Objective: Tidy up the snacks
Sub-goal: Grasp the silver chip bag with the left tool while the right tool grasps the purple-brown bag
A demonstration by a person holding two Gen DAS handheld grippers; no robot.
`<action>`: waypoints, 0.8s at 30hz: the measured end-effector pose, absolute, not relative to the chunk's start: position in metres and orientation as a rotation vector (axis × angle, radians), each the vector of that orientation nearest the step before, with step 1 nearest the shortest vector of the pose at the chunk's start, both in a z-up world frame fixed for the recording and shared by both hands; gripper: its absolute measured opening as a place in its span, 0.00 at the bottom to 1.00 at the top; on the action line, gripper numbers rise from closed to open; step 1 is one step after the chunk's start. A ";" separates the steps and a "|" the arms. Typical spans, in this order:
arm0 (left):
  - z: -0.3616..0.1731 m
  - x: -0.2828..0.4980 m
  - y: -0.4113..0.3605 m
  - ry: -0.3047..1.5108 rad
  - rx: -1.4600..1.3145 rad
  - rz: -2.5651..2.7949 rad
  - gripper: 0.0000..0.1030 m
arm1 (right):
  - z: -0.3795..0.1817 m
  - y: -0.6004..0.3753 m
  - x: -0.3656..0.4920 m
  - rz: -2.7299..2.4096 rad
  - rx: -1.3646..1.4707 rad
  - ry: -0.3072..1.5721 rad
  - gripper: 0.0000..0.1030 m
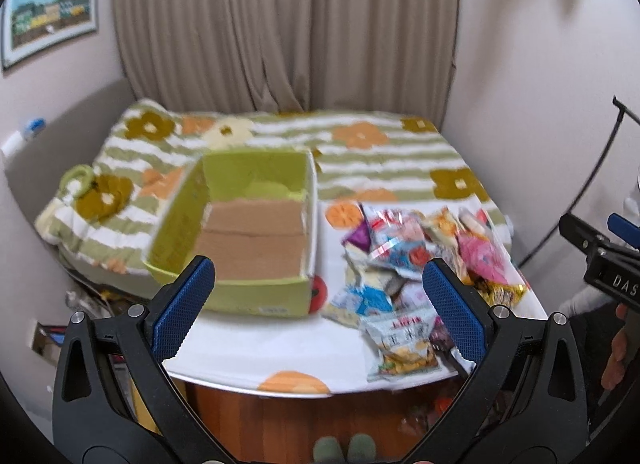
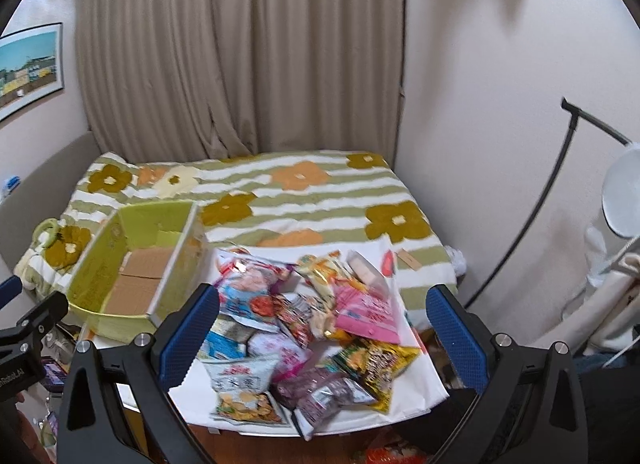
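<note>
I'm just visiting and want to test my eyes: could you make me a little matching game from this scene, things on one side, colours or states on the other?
Things:
1. cardboard box
2. snack pile
3. curtain
4. left hand-held gripper

Colours or states:
A. beige, drawn shut
B. open, holding nothing
C. green outside, nothing inside
D. heaped on the white cloth, right of the box

Pairs: 1-C, 2-D, 3-A, 4-B

A white cloth-covered table (image 1: 256, 352) bears an open green cardboard box (image 1: 240, 296) and, beside it, a heap of snack packets (image 2: 304, 328); behind, a bed's flower-patterned striped blanket (image 2: 320, 199).
</note>
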State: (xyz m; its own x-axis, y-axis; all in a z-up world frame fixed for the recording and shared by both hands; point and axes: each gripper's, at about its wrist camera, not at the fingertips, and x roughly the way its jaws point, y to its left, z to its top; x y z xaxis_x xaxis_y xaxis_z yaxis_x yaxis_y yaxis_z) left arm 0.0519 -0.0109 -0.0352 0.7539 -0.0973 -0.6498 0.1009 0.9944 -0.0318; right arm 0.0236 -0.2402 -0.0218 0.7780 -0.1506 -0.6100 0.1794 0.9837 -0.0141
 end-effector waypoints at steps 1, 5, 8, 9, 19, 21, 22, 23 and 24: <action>-0.042 0.056 -0.013 0.733 0.004 -0.124 1.00 | -0.026 -0.244 0.025 -0.193 0.050 0.671 1.00; -0.081 0.071 -0.031 0.830 0.006 -0.193 1.00 | -0.052 -0.262 0.024 -0.240 0.088 0.746 1.00; -0.115 0.081 -0.047 0.907 -0.010 -0.231 1.00 | -0.078 -0.273 0.024 -0.242 0.126 0.801 1.00; -0.125 0.084 -0.051 0.928 -0.021 -0.242 1.00 | -0.089 -0.278 0.024 -0.236 0.143 0.821 1.00; -0.221 0.101 -0.093 1.062 -0.051 -0.257 1.00 | -0.200 -0.299 0.031 -0.129 0.368 1.007 1.00; -0.235 0.103 -0.100 1.084 -0.048 -0.249 0.99 | -0.216 -0.303 0.031 -0.098 0.429 1.018 1.00; -0.240 0.103 -0.101 1.095 -0.049 -0.247 0.98 | -0.223 -0.305 0.031 -0.081 0.459 1.019 1.00; -0.246 0.104 -0.103 1.108 -0.051 -0.244 0.95 | -0.229 -0.305 0.032 -0.069 0.485 1.024 1.00; -0.250 0.105 -0.105 1.115 -0.051 -0.241 0.94 | -0.234 -0.307 0.034 -0.055 0.511 1.029 1.00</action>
